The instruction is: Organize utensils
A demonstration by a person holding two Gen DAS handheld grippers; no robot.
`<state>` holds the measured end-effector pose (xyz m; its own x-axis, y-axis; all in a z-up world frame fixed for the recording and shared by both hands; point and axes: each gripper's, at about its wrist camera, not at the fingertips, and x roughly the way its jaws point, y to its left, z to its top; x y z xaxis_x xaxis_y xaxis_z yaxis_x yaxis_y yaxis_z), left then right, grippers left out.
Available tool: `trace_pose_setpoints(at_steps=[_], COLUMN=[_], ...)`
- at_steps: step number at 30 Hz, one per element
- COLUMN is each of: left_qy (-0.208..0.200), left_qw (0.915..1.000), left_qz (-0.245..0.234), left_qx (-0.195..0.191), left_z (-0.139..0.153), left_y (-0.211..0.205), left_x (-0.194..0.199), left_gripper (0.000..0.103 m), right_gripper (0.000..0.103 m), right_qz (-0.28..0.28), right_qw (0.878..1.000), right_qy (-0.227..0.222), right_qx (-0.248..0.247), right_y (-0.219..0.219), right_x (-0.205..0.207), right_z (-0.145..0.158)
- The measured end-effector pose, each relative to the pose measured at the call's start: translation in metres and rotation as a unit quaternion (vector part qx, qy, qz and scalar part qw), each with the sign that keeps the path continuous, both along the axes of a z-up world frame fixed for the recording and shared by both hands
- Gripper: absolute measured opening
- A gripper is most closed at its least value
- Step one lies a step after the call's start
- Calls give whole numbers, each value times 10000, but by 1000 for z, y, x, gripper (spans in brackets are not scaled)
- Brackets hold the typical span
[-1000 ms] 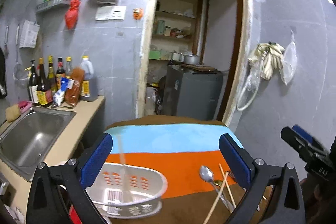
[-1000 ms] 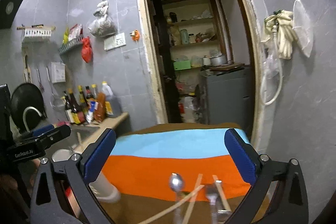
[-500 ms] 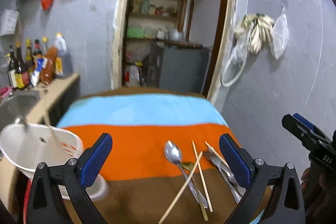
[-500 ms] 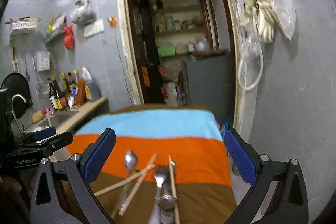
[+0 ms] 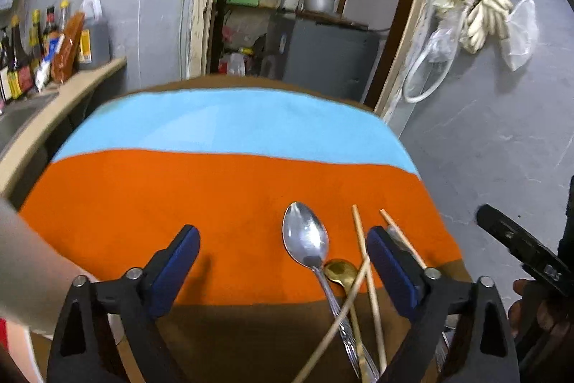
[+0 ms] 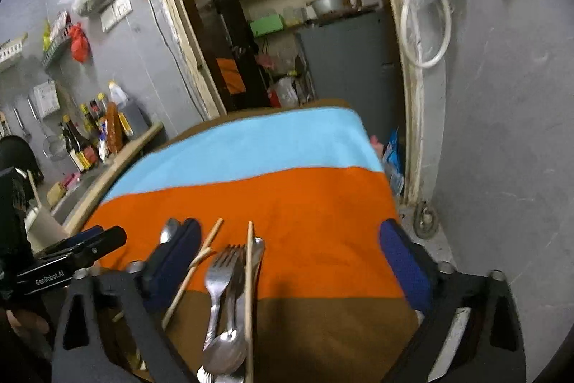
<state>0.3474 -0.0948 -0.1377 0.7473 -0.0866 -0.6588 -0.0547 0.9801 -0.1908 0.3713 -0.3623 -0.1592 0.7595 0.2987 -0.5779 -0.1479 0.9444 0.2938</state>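
Left tool (image 5: 283, 252) spread wide, empty, low over the orange band of the desk (image 5: 143, 189). Right tool (image 6: 290, 248) likewise spread, empty, over the desk's near right part. Utensils heaped near the desk's near right corner: steel spoon (image 5: 305, 239) bowl-up on the orange, gold spoon (image 5: 340, 271) just beside its neck, chopsticks (image 5: 362, 250) crossing both handles. Fork (image 6: 219, 270) and more spoons (image 6: 222, 350) lying together toward the near edge, one chopstick (image 6: 249, 293) laid across them. Sauce bottles (image 5: 53, 38) beyond the desk's left edge.
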Motion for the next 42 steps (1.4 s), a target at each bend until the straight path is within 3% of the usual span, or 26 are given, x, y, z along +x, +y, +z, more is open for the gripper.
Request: trace_pose_setpoints(at_steps=[5, 10, 14, 18, 24, 26, 30, 38, 42], left_qy=[308, 388, 405, 515, 761, 840, 878, 435, -42], left_qw=[9992, 9960, 9963, 9941, 9900, 9896, 9870, 9930, 9976], left_qz=[-13, -79, -232, -435, -674, -627, -626, -482, -322], left_qx=[-236, -799, -716, -855, -980, -984, -1192, -987, -615], left_z=[-19, -33, -37, -43, -49, -50, -48, -16, 11], left_y=[4, 13, 9, 7, 4, 5, 11, 14, 14], left_x=[25, 39, 47, 54, 62, 63, 63, 38, 17], left_gripper=[80, 78, 60, 47, 28, 15, 5, 3, 3], right_gripper=[51, 47, 24, 14, 12, 7, 4, 4, 4], right_qz=[568, 1169, 1226, 1320, 1638, 1695, 1614, 1170, 814], right_qw=[9966, 9871, 9853, 9836, 9758, 9726, 9726, 9866, 9923], right_qy=[599, 1088, 1184, 1221, 1412, 1556, 1664, 1051, 624], right_qx=[13, 72, -90, -105, -336, -326, -149, 441, 696], right_y=[20, 45, 58, 64, 72, 73, 69, 43, 27], right_x=[36, 60, 67, 66, 74, 81, 84, 48, 24], right_z=[-32, -54, -62, -64, -58, -56, -59, -27, -2])
